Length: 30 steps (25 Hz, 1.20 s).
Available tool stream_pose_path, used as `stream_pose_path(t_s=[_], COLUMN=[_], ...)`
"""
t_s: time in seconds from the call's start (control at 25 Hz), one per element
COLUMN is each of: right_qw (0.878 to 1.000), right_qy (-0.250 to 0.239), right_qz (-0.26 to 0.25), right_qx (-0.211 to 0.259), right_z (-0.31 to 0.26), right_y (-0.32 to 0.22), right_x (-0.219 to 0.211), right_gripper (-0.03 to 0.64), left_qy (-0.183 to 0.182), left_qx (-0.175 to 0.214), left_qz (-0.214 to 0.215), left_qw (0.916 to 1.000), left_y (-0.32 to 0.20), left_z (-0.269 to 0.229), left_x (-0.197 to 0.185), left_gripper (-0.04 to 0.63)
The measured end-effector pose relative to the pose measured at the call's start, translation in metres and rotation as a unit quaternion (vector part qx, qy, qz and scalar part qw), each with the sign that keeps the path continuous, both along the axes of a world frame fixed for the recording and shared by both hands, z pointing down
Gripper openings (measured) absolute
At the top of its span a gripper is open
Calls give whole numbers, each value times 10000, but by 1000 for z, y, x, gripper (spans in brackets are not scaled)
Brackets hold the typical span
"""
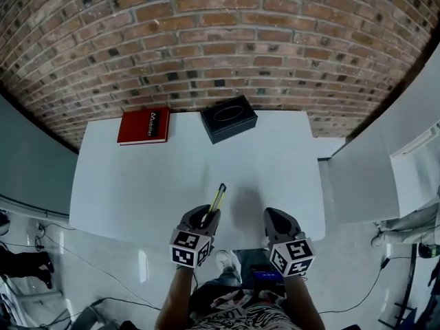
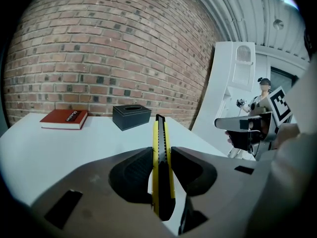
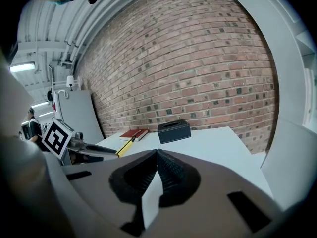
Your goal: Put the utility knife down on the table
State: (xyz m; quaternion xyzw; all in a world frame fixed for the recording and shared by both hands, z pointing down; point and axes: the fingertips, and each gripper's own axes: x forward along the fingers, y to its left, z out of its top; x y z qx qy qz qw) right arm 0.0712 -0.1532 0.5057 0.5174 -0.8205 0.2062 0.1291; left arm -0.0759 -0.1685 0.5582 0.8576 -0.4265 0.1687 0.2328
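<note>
A yellow and black utility knife is clamped between the jaws of my left gripper, its tip pointing toward the brick wall. In the head view the utility knife sticks out forward from the left gripper over the near part of the white table. From the right gripper view the knife shows at the left, above the table. My right gripper is shut with nothing between its jaws; it hovers at the table's near edge as the right gripper in the head view.
A red book lies at the table's far left and a black tissue box at the far middle, both against the brick wall. White panels stand to the right of the table. Cables run across the floor at the left.
</note>
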Motion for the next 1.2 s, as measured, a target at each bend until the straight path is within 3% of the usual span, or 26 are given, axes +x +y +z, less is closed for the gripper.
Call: stream_pose_path(t_s=[0.72, 1.2], right_qw=[9973, 9930], right_qy=[149, 607], right_qz=[-453, -564], right_qx=[-567, -844], right_z=[58, 88], right_y=[-22, -25], right_x=[-6, 7], right_gripper=[6, 6], left_qy=[-279, -525], left_qx=[-602, -965], left_qz=[-69, 58], left_qw=[9978, 9939], left_y=[-6, -7], left_z=[71, 110], left_x=[4, 13], left_gripper=[121, 121])
